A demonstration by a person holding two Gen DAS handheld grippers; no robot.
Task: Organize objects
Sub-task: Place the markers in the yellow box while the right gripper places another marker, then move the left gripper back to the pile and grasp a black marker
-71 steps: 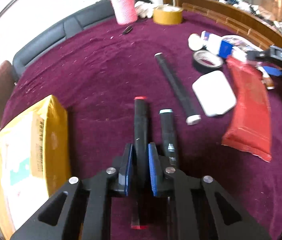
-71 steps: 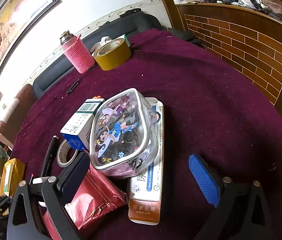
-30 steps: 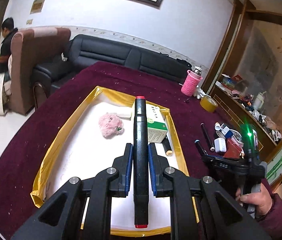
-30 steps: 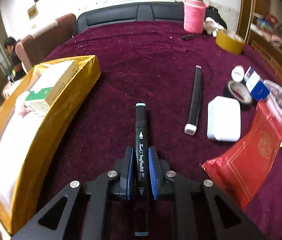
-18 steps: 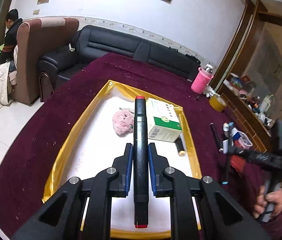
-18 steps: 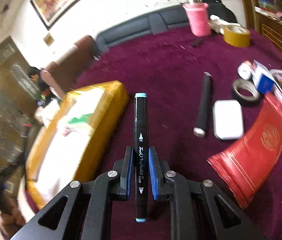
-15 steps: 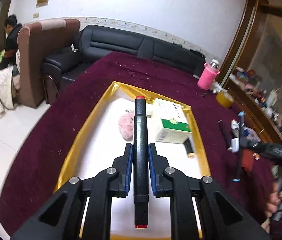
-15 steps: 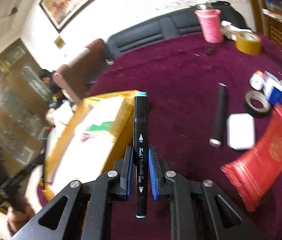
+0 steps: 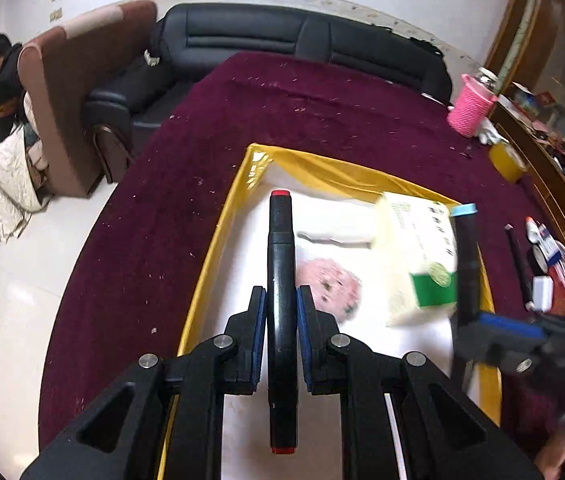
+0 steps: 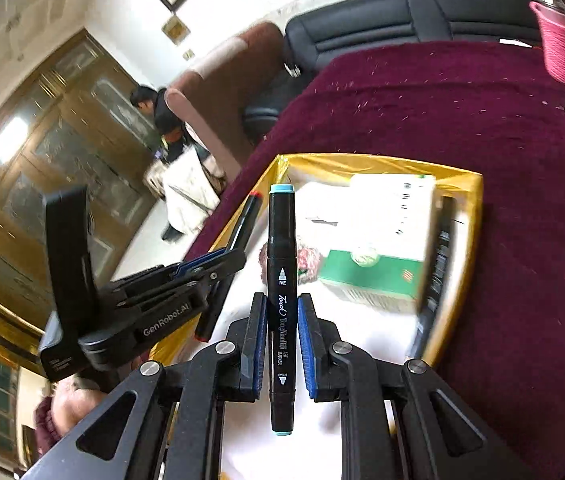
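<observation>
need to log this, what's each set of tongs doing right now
Left tongs: closed on the red-capped marker.
Right tongs: closed on the blue-capped marker.

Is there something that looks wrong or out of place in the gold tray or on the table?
Nothing stands out. The gold-rimmed tray holds a green-and-white carton lying flat and a fluffy pink ball; both markers, red-capped and blue-capped, sit straight in the grippers above it.

Right gripper (image 10: pixel 281 340) clamps blue-capped marker (image 10: pixel 281 280) over gold tray (image 10: pixel 474 216)
</observation>
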